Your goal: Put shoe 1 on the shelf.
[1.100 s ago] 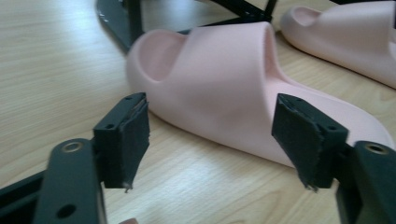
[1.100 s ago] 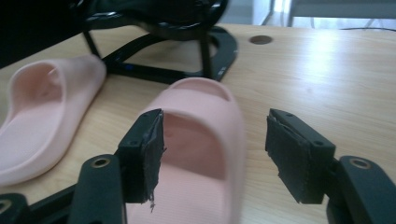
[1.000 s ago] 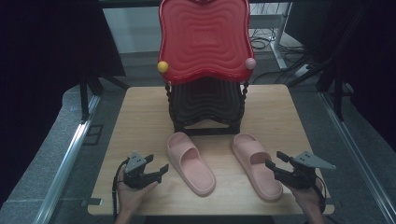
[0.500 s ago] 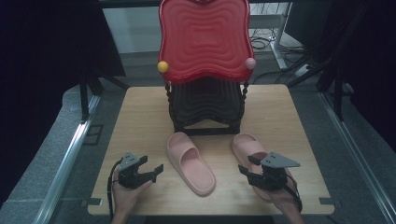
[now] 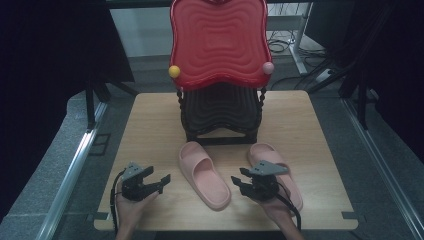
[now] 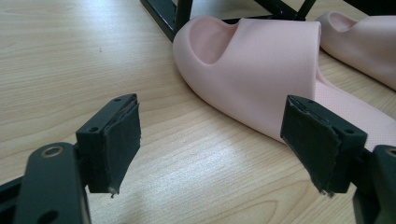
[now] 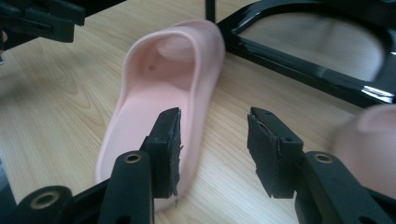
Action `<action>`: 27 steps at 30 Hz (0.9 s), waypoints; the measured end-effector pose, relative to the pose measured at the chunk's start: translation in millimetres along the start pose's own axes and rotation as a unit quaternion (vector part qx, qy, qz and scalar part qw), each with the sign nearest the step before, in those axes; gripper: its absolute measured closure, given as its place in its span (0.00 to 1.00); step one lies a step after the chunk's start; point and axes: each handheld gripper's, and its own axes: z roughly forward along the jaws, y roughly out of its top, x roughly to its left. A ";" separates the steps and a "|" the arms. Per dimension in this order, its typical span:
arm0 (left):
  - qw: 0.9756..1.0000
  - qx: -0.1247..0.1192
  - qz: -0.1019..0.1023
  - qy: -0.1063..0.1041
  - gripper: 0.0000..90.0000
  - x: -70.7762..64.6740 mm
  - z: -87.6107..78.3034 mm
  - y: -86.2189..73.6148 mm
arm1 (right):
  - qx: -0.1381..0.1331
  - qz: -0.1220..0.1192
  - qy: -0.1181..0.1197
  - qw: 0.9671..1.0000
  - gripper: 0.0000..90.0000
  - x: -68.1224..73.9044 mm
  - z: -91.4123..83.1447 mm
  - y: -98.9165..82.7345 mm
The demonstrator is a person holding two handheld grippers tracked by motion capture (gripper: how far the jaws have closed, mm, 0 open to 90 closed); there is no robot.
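1. Right gripper (image 5: 243, 183) is seen shifted inward compared with a second ago: then it sat outboard of the right slipper (image 5: 280, 170), now it is held above that slipper's near half, tips aimed at the gap between the two slippers.
2. Its jaws have just been closing and stand roughly half open; nothing is clamped; in the right gripper view bare table (image 7: 224, 154) lies between the pads, and one pad (image 7: 170, 149) overlaps the outer edge of the left slipper (image 7: 159, 116), contact not resolvable.
3. The left slipper's open strap mouth is seen just ahead of the right gripper's fingertips; the blurred pink mass beside the other pad is judged to be the right slipper.
4. Left gripper (image 5: 162, 181) is seen almost where it was a second ago; jaws are wide open, nothing held; in the left gripper view (image 6: 210, 154) only bare wood lies between the pads.
5. Left slipper (image 6: 261, 70) is located ahead of the left gripper's tips, toward its far-side pad (image 6: 310, 140), near but apart.
6. Both slippers lie flat on the table (image 5: 150, 130), toes toward the black rack (image 5: 220, 115) under the red tray (image 5: 217, 42).
7. Judgement: a right-hand pinch on the left slipper's rim is being set up; the grasp is not yet made.
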 end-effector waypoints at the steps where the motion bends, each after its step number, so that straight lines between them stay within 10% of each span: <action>1: 1.000 0.000 0.000 0.000 0.23 0.0 0.0 0.0 | 0.002 -0.002 0.000 1.000 0.62 2.4 5.1 1.1; 27: 1.000 0.006 -0.006 0.008 0.24 5.8 -2.3 -2.2 | 0.033 0.025 -0.022 0.999 0.74 12.7 92.6 17.9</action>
